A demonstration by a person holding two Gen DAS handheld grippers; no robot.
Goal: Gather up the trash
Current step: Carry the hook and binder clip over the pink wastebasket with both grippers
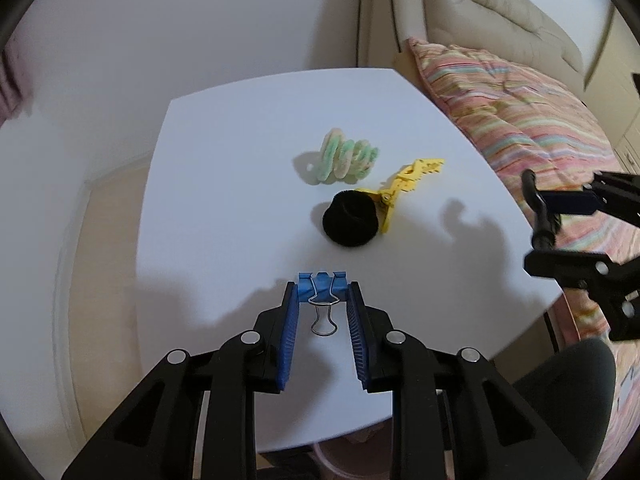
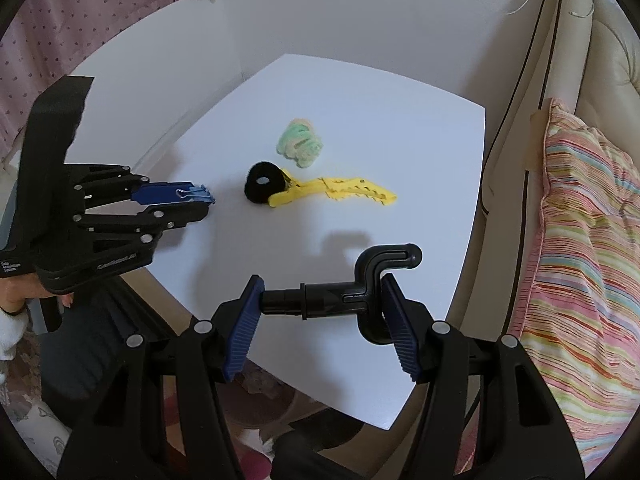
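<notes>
My left gripper (image 1: 322,292) is shut on a blue binder clip (image 1: 322,286) and holds it above the white table (image 1: 224,184); the clip also shows in the right wrist view (image 2: 196,194). My right gripper (image 2: 322,292) is shut on a black hook-shaped plastic part (image 2: 360,284), held above the table's near right side; it also shows in the left wrist view (image 1: 538,208). On the table lie a black fuzzy ring (image 1: 350,220), a yellow toothed hair clip (image 1: 408,180) touching it, and a green-and-cream coiled hair tie (image 1: 346,156).
A striped pink cushion (image 2: 584,248) and a beige sofa (image 2: 600,40) stand right of the table. A pink curtain (image 2: 80,8) hangs at the far left. A dark chair seat (image 1: 568,392) sits below the table's right edge.
</notes>
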